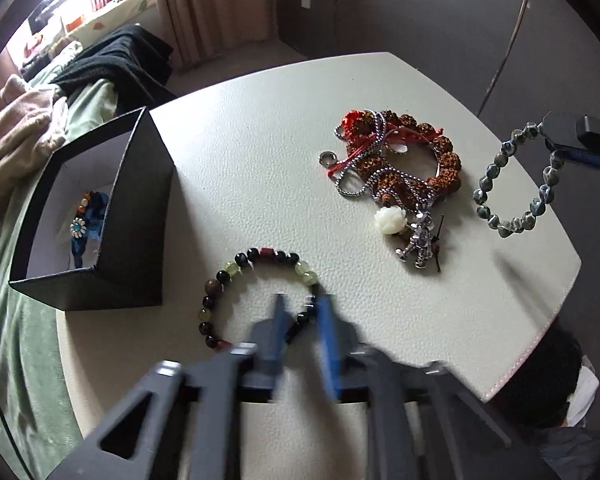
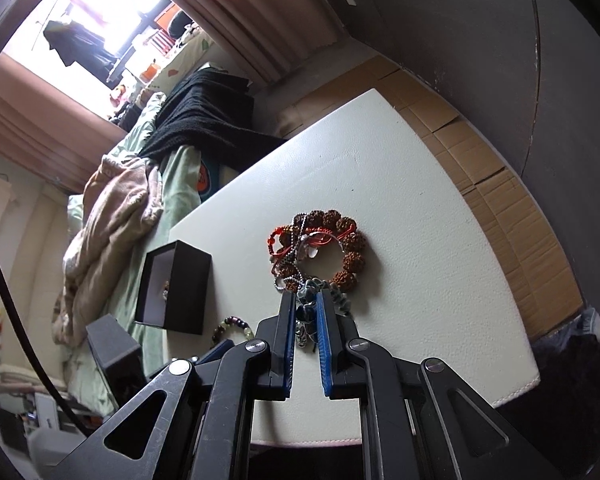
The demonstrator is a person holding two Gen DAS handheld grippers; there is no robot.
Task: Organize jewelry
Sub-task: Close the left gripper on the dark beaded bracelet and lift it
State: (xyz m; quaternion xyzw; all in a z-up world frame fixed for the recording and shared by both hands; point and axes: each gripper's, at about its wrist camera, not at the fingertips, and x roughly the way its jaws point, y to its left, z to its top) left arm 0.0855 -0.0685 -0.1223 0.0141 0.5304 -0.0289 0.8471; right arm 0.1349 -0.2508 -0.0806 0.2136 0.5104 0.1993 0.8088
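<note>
A dark and green beaded bracelet (image 1: 224, 280) lies on the white table (image 1: 260, 160). My left gripper (image 1: 300, 304) straddles its right side, blurred, jaws a little apart. My right gripper (image 2: 305, 298) is shut on a grey stone bracelet (image 1: 504, 188) and holds it above the table's right side; the bracelet also shows between its fingers (image 2: 306, 300). A tangled pile (image 1: 396, 160) of brown seed beads, red cord, silver chain, a white flower and a silver figure lies mid-table. An open black box (image 1: 100, 216) at the left holds a blue flowered piece (image 1: 82, 220).
A bed with green sheets, a pink blanket (image 1: 16, 128) and black clothing (image 1: 120, 60) lies left of the table. Cardboard (image 2: 500, 184) covers the floor beyond the table. A dark wall stands at the back.
</note>
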